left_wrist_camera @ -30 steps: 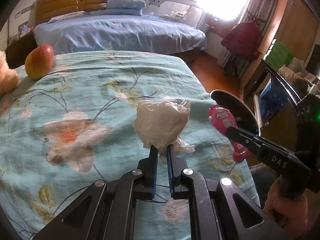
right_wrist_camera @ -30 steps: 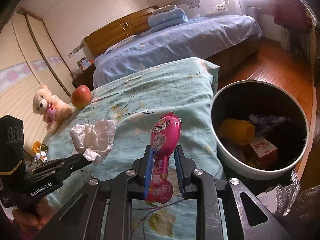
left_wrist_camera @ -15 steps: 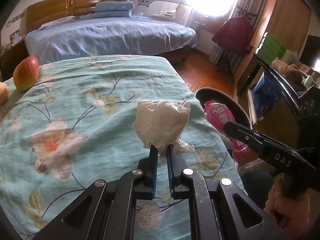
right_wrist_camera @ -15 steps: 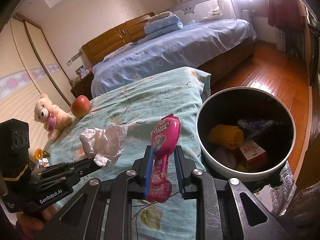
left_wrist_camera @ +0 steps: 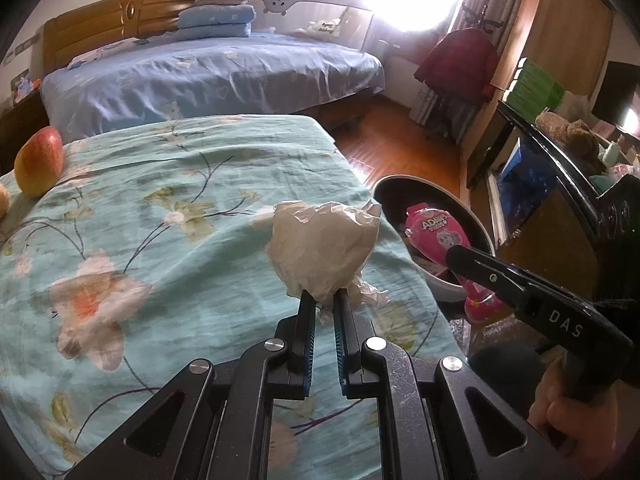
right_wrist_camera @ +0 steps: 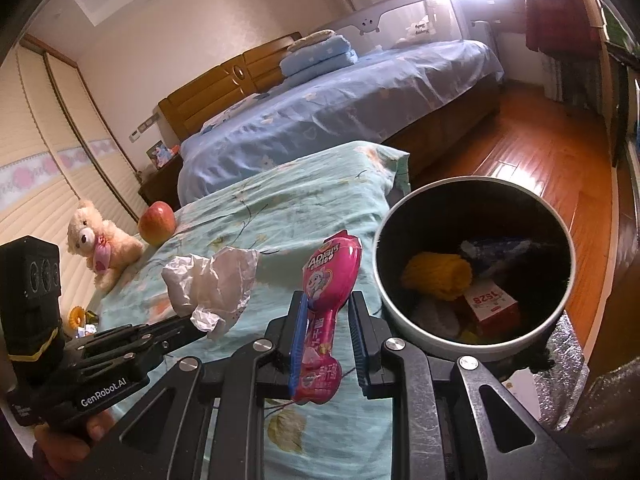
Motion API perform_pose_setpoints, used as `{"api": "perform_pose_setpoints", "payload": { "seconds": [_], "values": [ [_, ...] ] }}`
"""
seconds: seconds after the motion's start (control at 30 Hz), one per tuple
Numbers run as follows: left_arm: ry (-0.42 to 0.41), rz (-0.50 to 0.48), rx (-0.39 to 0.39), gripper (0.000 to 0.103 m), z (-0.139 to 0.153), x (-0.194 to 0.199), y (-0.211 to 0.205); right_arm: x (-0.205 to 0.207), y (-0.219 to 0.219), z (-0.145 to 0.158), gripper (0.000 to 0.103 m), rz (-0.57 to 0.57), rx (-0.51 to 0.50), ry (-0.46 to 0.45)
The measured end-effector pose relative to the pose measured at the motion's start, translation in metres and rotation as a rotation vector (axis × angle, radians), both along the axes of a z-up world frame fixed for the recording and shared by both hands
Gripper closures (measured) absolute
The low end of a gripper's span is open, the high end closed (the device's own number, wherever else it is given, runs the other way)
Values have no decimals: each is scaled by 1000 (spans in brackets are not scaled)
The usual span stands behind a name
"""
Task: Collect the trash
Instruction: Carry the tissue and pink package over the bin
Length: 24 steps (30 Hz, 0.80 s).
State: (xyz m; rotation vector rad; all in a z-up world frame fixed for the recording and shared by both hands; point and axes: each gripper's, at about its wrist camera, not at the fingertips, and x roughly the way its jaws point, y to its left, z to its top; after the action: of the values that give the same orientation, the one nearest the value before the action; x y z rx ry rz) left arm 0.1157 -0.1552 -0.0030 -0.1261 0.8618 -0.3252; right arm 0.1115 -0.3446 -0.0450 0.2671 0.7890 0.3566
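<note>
My left gripper is shut on a crumpled white paper wad, held above the floral bedspread. The same wad shows at the left of the right wrist view, in the left gripper. My right gripper is shut on a pink snack packet with cartoon print, standing upright between the pads. That packet appears over the near rim of the round bin in the left wrist view. The bin holds a yellow ball, a red-and-white box and other scraps.
A red-yellow apple and a cream teddy bear lie at the far left of the bedspread. A blue bed stands behind. Wooden floor lies beyond the bin, and dark furniture stands to its right.
Both grippers have carried their loads toward the bin at the bed's right edge. The apple and teddy have slid left in the left wrist view; more of the bin's inside now shows.
</note>
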Motion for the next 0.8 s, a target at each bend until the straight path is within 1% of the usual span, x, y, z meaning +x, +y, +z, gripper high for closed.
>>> {"api": "perform_pose_setpoints", "payload": {
  "seconds": [0.4, 0.8],
  "values": [
    [-3, -28, 3, 95, 2, 5, -16, -2, -10, 3, 83, -14, 2, -14],
    [-18, -65, 20, 95, 5, 16, -37, -1, -30, 8, 83, -61, -6, -25]
  ]
}}
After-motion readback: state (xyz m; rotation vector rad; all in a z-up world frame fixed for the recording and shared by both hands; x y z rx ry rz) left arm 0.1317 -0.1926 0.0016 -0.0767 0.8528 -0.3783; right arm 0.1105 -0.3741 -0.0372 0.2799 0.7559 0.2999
